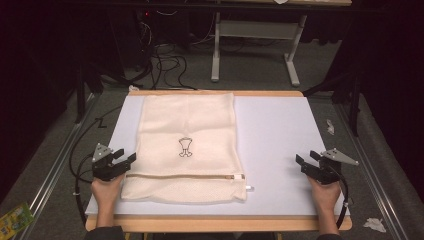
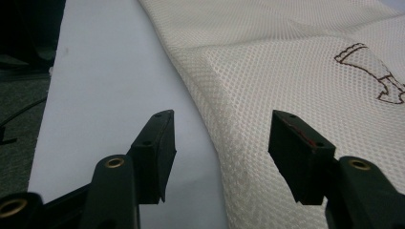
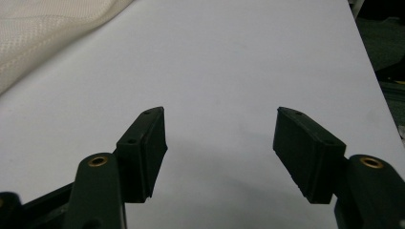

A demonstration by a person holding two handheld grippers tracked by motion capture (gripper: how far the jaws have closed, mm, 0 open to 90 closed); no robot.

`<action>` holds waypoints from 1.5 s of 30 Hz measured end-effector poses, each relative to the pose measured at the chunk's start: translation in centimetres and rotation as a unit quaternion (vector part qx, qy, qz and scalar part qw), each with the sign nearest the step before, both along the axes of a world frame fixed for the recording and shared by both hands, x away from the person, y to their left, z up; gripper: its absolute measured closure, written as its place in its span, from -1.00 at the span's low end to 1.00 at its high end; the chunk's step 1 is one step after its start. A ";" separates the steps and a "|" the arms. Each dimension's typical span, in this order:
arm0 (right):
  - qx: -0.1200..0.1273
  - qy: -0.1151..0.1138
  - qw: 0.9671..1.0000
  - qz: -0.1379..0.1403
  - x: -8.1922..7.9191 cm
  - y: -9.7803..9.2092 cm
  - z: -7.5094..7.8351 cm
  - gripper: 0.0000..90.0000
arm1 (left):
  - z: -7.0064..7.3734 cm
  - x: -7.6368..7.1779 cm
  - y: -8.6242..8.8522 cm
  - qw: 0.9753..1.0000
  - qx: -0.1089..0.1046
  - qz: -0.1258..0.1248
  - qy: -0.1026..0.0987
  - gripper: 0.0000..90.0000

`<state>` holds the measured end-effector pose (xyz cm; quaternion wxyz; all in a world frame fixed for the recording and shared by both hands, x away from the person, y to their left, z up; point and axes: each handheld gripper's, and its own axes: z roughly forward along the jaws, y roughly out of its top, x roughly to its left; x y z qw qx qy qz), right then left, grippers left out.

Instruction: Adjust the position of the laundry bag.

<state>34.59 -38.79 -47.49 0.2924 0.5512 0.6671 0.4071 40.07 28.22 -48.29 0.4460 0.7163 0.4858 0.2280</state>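
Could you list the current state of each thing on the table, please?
Mesh laundry bag: lying flat on the table, held by neither gripper.
Zipper: closed, pull at its right end.
Left gripper: open, at the bag's left edge.
Right gripper: open, over bare table.

The white table top [image 1: 280, 145] lies bare to the right of the cream mesh bag [image 1: 187, 135], open from the bag's edge to the table's right rim. The right gripper [image 1: 306, 161] sits over this open stretch, its 2 jaws spread, with nothing between them. The left gripper [image 1: 125, 156] has a narrow bare strip; the bag's left edge lies between its parted jaws.
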 end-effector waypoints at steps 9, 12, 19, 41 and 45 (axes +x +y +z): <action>0.003 0.009 1.000 -0.009 0.1 0.0 0.0 -0.25 | 0.0 0.0 0.0 1.000 -0.002 0.012 0.002 -0.05; 0.000 0.007 1.000 -0.010 0.1 0.0 0.0 -0.22 | 0.0 0.0 0.0 1.000 -0.001 0.012 0.001 -0.07; 0.035 0.002 0.999 -0.041 0.0 -0.8 0.0 -0.18 | 0.0 0.1 0.1 1.000 -0.004 0.020 0.002 -0.22; 0.036 0.007 0.999 -0.033 0.8 1.1 1.8 0.22 | 1.9 0.8 -0.5 0.999 0.001 -0.003 0.037 -0.24; 0.044 0.022 0.999 -0.012 0.9 1.8 2.0 0.32 | 1.8 0.8 -0.8 0.999 0.006 -0.004 0.048 -0.20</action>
